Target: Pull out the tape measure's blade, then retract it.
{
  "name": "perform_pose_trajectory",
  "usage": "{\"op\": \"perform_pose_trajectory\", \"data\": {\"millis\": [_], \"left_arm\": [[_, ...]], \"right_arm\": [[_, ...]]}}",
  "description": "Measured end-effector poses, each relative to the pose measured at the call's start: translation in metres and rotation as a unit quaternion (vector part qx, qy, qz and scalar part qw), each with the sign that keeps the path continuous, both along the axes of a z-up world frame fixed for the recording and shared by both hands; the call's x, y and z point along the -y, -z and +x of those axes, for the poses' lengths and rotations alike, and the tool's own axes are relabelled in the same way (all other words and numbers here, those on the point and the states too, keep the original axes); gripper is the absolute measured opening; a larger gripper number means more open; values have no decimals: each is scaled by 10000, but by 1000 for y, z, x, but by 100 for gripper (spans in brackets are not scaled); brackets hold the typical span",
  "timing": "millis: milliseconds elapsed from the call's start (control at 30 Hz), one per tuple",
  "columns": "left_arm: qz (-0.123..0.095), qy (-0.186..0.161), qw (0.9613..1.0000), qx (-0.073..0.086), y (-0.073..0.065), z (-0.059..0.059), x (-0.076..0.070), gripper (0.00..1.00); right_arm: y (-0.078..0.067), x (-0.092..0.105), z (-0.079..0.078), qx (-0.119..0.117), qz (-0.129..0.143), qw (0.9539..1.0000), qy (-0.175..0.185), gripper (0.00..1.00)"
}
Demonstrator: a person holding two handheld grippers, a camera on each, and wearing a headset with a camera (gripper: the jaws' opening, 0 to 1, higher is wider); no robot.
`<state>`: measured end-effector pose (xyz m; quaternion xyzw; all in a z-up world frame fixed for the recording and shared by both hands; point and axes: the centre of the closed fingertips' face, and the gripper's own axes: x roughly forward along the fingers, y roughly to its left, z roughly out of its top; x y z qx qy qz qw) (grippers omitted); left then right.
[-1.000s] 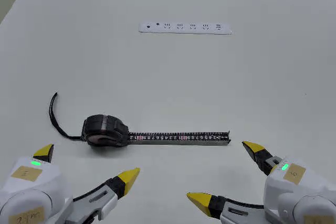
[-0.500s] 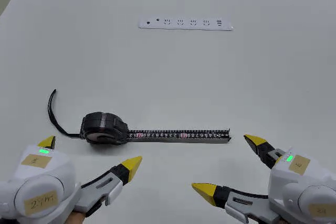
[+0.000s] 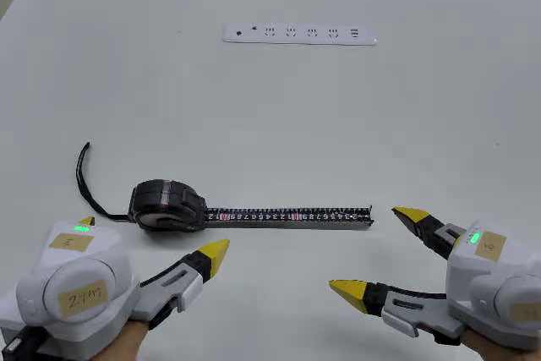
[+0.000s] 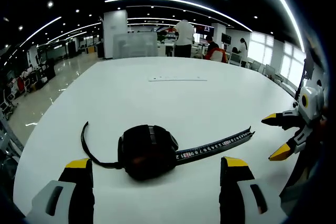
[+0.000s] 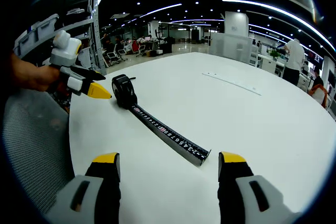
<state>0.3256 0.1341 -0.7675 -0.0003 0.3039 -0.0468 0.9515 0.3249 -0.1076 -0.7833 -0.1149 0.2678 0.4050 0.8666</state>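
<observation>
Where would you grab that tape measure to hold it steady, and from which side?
Probably the black case, pinched across its two broad flat faces, coming down from above. It seems to stand upright, one face toward the person, so those faces are free. The blade leaves its right end and the strap its left, so the ends are poorer spots.

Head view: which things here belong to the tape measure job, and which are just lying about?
For the job: tape measure, its blade pulled out, left gripper and right gripper, both open.
Lying about: power strip, farther back on the table.
</observation>
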Motion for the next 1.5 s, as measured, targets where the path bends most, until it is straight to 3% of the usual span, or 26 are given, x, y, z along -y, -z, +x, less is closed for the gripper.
{"op": "perform_pose_trajectory", "data": {"millis": [200, 267, 567, 967, 1500], "left_arm": [[-11, -77, 10000, -19, 2, 6, -2, 97], [-48, -124, 9999, -26, 3, 9, -2, 96], [-144, -319, 9993, -93, 11, 17, -8, 89], [-205, -470, 9985, -164, 19, 26, -12, 81], [-235, -494, 9980, -302, 29, 37, -10, 66]], "right_arm": [[8, 3, 3, 5, -29, 9997, -250, 70], [10, 3, 4, 119, -136, 9988, -463, 68], [19, 4, 13, 239, -355, 9953, -863, 58], [26, 6, 31, 309, -433, 9923, -1122, 45], [39, 7, 46, 201, -452, 9901, -1315, 29]]}}
